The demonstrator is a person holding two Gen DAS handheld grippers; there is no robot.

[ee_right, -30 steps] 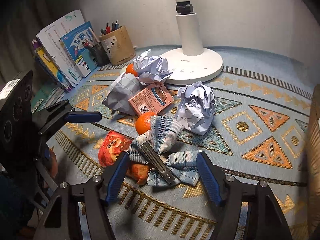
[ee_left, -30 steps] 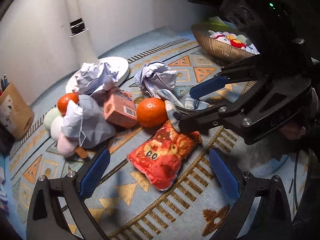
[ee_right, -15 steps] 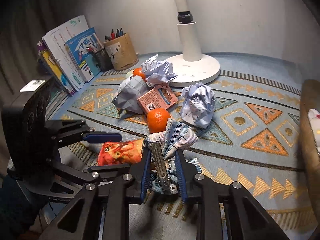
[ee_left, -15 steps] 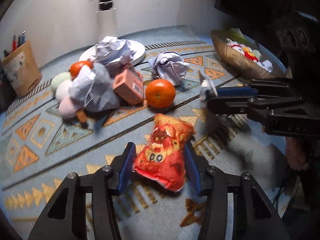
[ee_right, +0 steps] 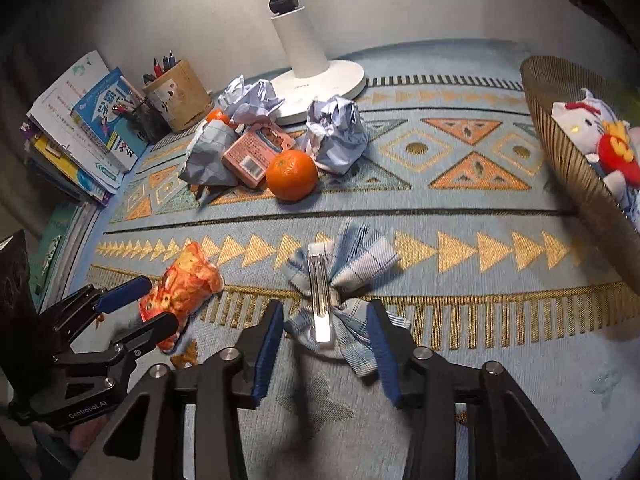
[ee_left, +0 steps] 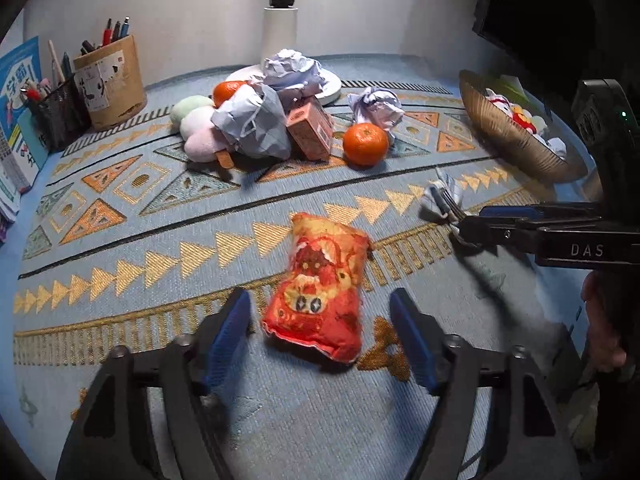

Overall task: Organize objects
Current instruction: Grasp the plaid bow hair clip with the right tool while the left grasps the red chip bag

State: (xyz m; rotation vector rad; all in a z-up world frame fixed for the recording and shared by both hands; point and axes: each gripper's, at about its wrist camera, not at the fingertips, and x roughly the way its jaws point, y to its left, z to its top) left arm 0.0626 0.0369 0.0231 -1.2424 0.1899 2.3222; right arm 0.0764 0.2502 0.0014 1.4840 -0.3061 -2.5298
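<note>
A red and orange plush pouch lies on the patterned mat between the fingers of my left gripper, which is open around it; it also shows in the right wrist view. A blue plaid cloth bow with a metal clip lies on the mat between the fingers of my right gripper, which is open around it. In the left wrist view the bow pokes out past the right gripper.
A pile at the back holds crumpled paper, an orange, a pink box and pastel plush balls. A white lamp base, a pen holder, books and a woven basket of plush toys stand around.
Both grippers have opened and released the pouch and the bow onto the mat. Both items now lie nearer the front, away from the pile.
</note>
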